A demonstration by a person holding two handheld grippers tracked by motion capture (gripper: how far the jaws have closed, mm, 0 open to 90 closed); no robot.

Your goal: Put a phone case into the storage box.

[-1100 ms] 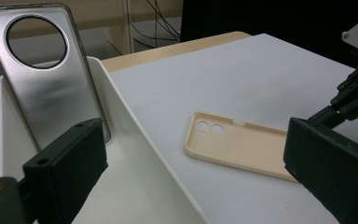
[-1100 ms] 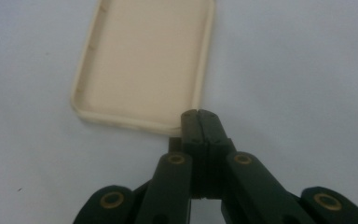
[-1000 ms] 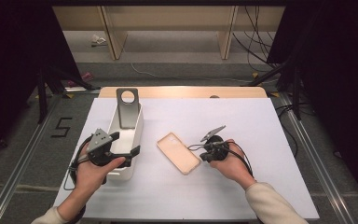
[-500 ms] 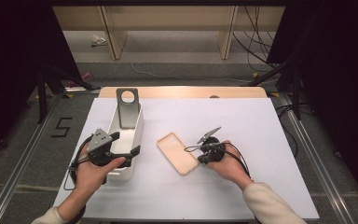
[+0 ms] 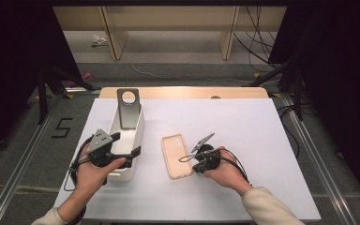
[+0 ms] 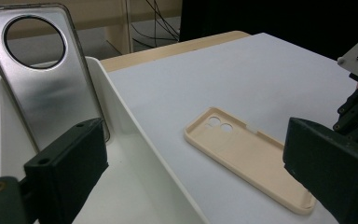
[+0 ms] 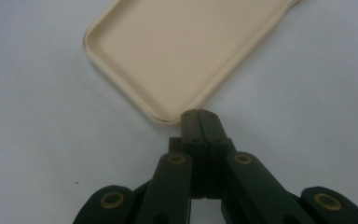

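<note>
Looks like the right gripper, jaws pressed together and empty, is nudging the beige phone case lying just right of the white bin, so next it needs to slide the case or spread to pinch its rim.

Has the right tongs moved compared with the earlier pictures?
Yes. In the high view, the right tongs have shifted toward the beige phone case, and their shut tips now meet its near corner.

Phone case flat on table, right of tray; second case upright in tray's far end; right gripper at flat case's near corner.
</note>
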